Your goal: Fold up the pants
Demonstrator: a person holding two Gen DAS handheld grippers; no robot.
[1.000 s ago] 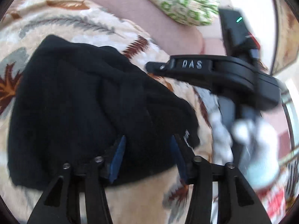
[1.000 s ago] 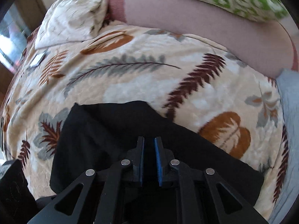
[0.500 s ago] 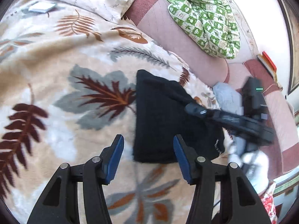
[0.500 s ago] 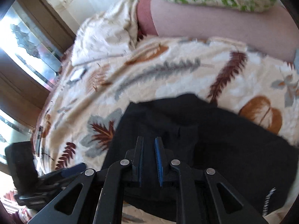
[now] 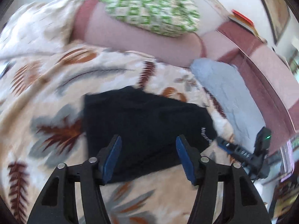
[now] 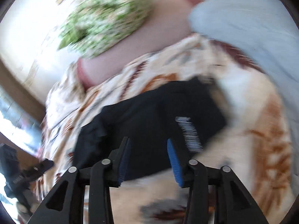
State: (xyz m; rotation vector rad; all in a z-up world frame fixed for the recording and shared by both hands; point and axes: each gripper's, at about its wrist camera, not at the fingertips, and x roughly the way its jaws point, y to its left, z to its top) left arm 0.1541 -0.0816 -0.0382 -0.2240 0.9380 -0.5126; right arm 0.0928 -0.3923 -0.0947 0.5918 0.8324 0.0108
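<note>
The left hand-held gripper (image 5: 148, 155) hangs above the bed with its blue-padded jaws apart and opening, nothing between them; the cloth seen through the gap lies below, not in the pads. The right hand-held gripper (image 6: 148, 157) is likewise released, its jaws opening, with only air between the pads.

Just ahead of and beneath both lies the black folded pair of soft knit pants (image 5: 147, 128), a compact flat packet on the cream blanket printed with brown and grey leaves (image 5: 46, 97). In the left wrist view the packet's long axis runs from upper left to lower right, and a small white printed label sits at its right end. That end points toward the right hand-held gripper, whose black body shows at the right edge of this view, so the right hand looks nearer the label end and the left nearer the plain end.

Beyond the pants a pale blue folded cloth (image 5: 224, 85) lies against the pink bolster.
</note>
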